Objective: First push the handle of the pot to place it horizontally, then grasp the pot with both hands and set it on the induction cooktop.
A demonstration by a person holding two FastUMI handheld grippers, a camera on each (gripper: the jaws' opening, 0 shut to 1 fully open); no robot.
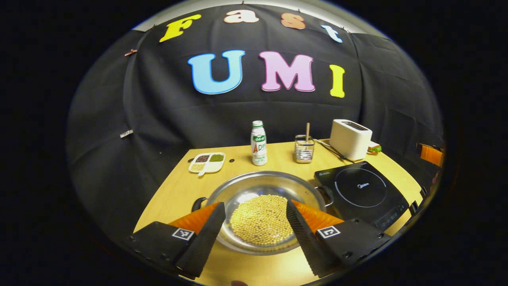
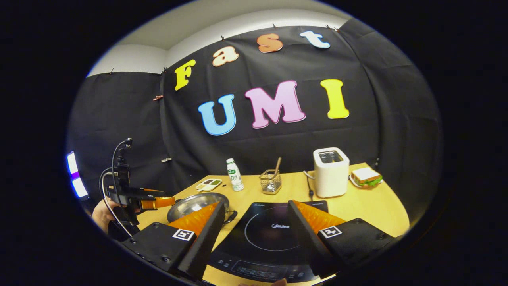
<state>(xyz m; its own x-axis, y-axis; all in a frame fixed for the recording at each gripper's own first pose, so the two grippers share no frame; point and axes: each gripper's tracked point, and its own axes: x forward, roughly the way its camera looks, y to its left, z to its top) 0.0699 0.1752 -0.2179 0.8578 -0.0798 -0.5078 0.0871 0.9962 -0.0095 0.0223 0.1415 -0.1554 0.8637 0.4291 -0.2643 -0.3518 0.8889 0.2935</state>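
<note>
A wide steel pot (image 1: 254, 186) holding yellow beans (image 1: 260, 222) sits on the wooden table, its two small dark handles (image 1: 328, 194) lying left and right. My left gripper (image 1: 256, 234) hovers open above the pot's near rim, one finger on each side of the beans and touching nothing. The black induction cooktop (image 1: 363, 190) lies just right of the pot. In the right gripper view my right gripper (image 2: 254, 238) is open over the cooktop (image 2: 270, 234). The pot (image 2: 190, 206) is to its left, and beyond it a hand holds the left gripper (image 2: 166, 201).
Along the back of the table stand a sectioned snack plate (image 1: 207, 162), a white bottle (image 1: 258, 143), a wire holder with a stick (image 1: 304, 149) and a white toaster (image 1: 350, 139) with its cord. A sandwich on a plate (image 2: 366, 176) lies right of the toaster.
</note>
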